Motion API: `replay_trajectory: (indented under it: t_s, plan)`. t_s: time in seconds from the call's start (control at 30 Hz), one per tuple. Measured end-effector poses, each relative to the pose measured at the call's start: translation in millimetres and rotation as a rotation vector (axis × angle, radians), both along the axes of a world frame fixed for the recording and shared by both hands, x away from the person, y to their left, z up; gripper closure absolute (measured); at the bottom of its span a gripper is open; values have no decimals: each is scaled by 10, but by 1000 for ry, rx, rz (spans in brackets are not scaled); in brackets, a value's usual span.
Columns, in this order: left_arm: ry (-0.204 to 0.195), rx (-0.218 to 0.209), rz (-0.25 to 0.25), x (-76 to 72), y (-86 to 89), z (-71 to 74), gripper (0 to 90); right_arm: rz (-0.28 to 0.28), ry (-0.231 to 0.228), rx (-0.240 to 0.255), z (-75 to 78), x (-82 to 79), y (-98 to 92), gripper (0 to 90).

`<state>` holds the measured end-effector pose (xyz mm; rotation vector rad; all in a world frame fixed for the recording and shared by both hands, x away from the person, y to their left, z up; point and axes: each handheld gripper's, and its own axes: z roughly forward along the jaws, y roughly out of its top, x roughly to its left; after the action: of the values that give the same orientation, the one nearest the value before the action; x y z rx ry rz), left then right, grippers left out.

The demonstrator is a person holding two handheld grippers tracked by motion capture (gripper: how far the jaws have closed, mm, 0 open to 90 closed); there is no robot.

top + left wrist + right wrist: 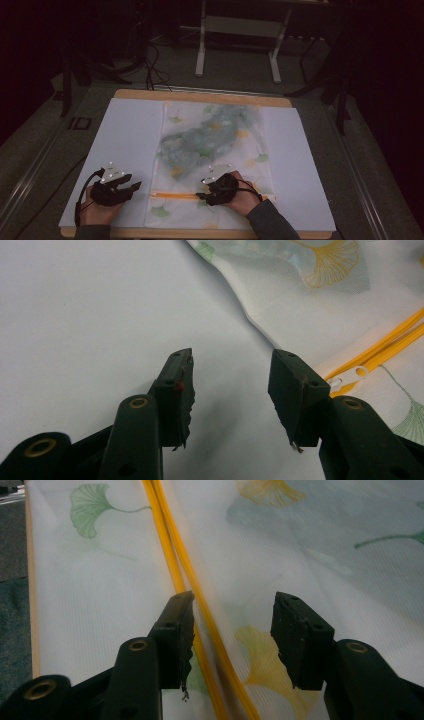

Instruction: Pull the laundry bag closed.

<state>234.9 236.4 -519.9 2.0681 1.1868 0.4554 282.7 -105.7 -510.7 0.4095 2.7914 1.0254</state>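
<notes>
Two tongs worked over a mesh laundry bag (215, 150) lying flat on the white surface (125, 140), a bluish garment (210, 135) inside it. At left, the left tongs (134, 186) rested released and empty beside the bag's near corner, close to the white zipper pull (350, 376). At right, the right tongs (204, 196) hovered released over the yellow zipper (200, 625), gripping nothing. Judged step: zipping. Next, one pair of tongs would need to pinch the pull while the other steadies the fabric.
</notes>
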Motion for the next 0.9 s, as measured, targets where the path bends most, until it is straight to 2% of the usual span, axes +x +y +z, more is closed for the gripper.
replay_trajectory:
  t_s: [0.57, 0.9]
  plan:
    - [5, 11, -11, 3, -26, 1, 525, 43, 7, 13, -16, 14, 276, 523]
    - [7, 12, -10, 4, -28, 5, 525, 61, 1, 10, -28, 14, 409, 567]
